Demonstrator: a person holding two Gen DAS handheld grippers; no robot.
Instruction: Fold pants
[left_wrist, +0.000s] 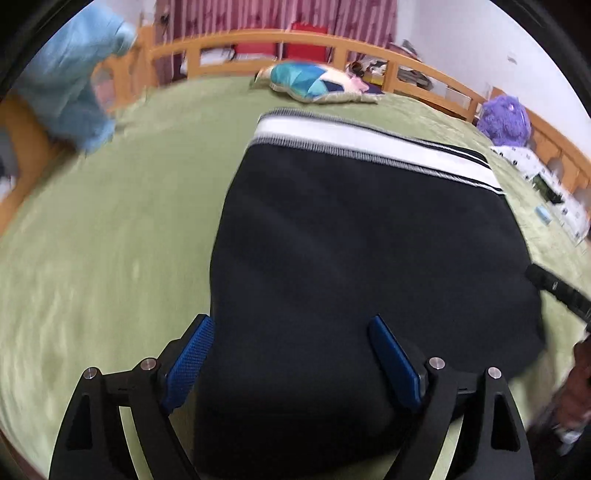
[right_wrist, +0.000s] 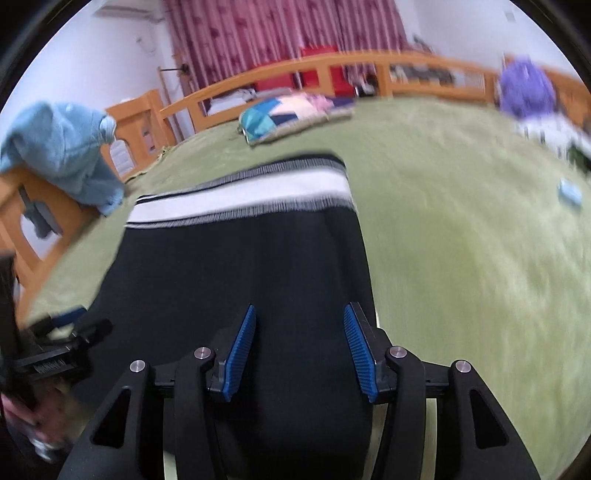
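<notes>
The black pants (left_wrist: 362, 251) with a white striped waistband (left_wrist: 369, 142) lie folded on the green bedspread (left_wrist: 110, 240). My left gripper (left_wrist: 291, 325) is open just above the near left part of the pants, holding nothing. In the right wrist view the pants (right_wrist: 240, 266) fill the middle, waistband (right_wrist: 240, 199) at the far end. My right gripper (right_wrist: 300, 314) is open over the near right edge of the pants, holding nothing. The right gripper's tip also shows in the left wrist view (left_wrist: 554, 291). The left gripper shows at the left edge of the right wrist view (right_wrist: 66, 332).
A patchwork pillow (left_wrist: 317, 83) lies near the far wooden bed rail (left_wrist: 295, 37). A light blue towel (left_wrist: 74, 85) hangs on the left rail. A purple plush toy (left_wrist: 504, 118) and patterned cloth (left_wrist: 546, 184) sit at the right. A small blue object (right_wrist: 569, 194) lies on the bedspread.
</notes>
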